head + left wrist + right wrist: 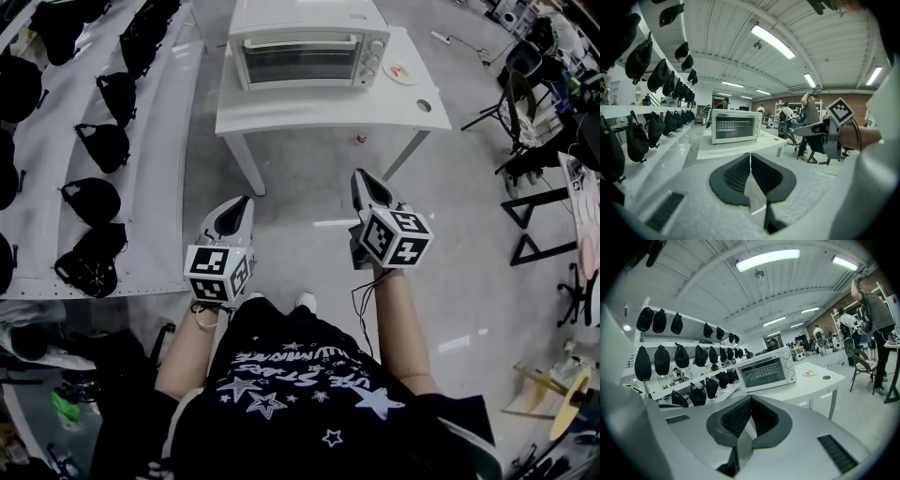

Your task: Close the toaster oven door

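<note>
Head view: left gripper (245, 202) and right gripper (362, 177), fingers clenched on nothing, hang side by side above the floor (300, 197); the toaster oven (305, 54), door closed, stands well ahead on the white tabletop (328, 112).

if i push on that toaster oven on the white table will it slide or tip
Probably slides rather than tips: the toaster oven is wide, low and boxy. It looks rigid, likely fairly heavy. The smooth white table could let it skid back.
</note>
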